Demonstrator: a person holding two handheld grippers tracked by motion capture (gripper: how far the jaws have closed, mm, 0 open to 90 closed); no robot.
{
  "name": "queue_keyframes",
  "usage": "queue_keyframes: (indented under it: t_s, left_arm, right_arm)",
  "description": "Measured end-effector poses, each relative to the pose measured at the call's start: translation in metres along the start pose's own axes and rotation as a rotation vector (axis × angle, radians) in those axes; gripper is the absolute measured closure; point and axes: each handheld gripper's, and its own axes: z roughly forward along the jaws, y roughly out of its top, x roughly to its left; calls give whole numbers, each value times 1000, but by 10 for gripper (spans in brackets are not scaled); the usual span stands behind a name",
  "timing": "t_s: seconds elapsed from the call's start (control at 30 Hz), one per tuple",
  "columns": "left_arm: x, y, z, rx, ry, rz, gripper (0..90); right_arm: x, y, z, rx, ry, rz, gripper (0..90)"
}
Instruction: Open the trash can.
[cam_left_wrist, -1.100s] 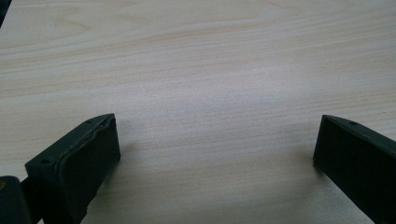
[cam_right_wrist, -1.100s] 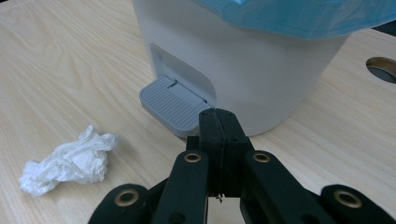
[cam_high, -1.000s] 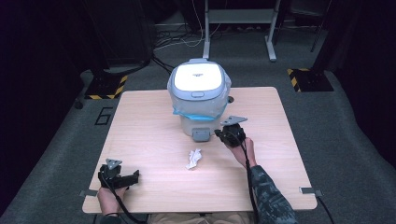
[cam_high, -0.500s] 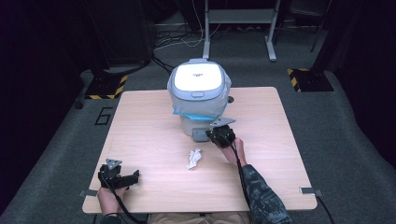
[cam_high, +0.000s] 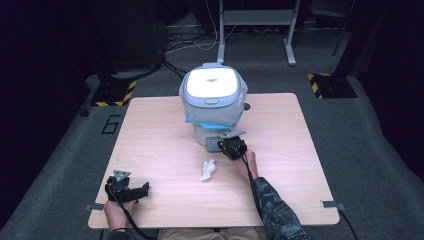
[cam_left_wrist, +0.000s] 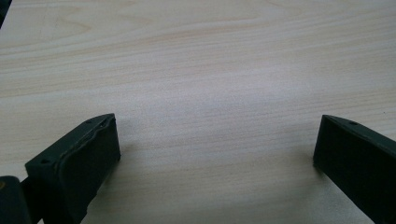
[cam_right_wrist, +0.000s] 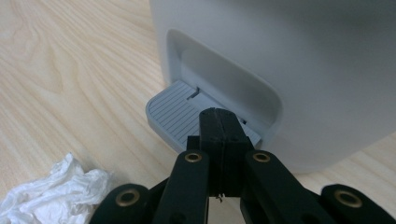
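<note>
A small grey pedal bin (cam_high: 214, 97) with a white lid and a blue-edged liner stands at the table's middle back. Its ribbed grey foot pedal (cam_right_wrist: 180, 114) juts out at the base. My right gripper (cam_high: 227, 146) is shut with nothing held; in the right gripper view its closed jaws (cam_right_wrist: 219, 128) rest over the pedal (cam_high: 212, 145). A crumpled white tissue (cam_high: 207, 170) lies just left of that hand, also seen as the tissue (cam_right_wrist: 56, 193) low on the left. My left gripper (cam_high: 142, 190) lies near the front left edge, and in the left gripper view its jaws (cam_left_wrist: 215, 154) stand wide open over bare wood.
The wooden table (cam_high: 150, 135) has free room on both sides of the bin. Beyond it are a dark grey floor, a metal stand's legs (cam_high: 255, 20) and yellow-black floor markers (cam_high: 330, 85).
My right gripper has moved left and forward toward the bin's base, ending at the pedal. The left gripper and tissue have stayed put.
</note>
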Motion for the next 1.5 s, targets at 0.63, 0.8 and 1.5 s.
queue_keyframes:
  t_s: [0.63, 0.8, 1.5]
  left_arm:
    - [0, 0, 0, 0, 1, -1, 2]
    - [0, 0, 0, 0, 1, 0, 1]
    - [0, 0, 0, 1, 1, -1, 2]
  right_arm:
    - [4, -10, 2, -38, -25, 3, 900]
    - [4, -12, 3, -46, -25, 9, 900]
    - [4, -19, 8, -26, -18, 24, 900]
